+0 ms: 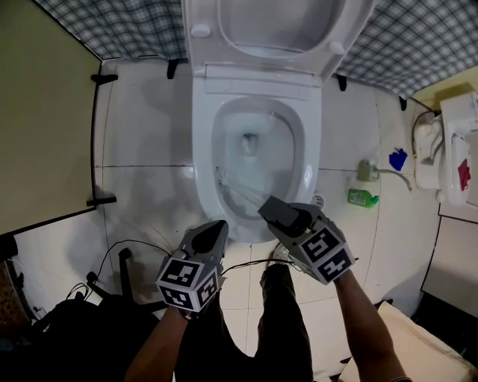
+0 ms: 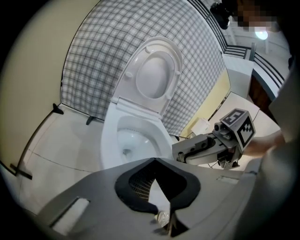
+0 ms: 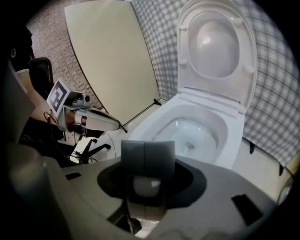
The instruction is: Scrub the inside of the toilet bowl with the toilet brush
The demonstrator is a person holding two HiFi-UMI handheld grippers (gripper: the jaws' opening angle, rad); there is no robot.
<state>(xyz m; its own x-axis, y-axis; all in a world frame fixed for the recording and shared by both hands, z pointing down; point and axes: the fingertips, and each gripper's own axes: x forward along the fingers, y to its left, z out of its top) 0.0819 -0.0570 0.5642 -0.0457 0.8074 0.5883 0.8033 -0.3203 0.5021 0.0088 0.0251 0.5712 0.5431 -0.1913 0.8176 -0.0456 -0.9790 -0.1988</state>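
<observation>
Slim pale-handled toilet brush point(image 1: 240, 194) slanting down inside the white ceramic toilet bowl point(image 1: 203, 142), head by the left inner wall, right gripper point(image 1: 272, 210) clamped on its handle, left gripper point(image 1: 216, 228) pinched together, empty, in front of the bowl.

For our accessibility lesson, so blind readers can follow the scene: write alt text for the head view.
Seen from above, the right gripper holds a toilet brush slanting into an open white toilet bowl, lid raised. The left gripper hangs empty beside it, over a white tiled floor.
</observation>
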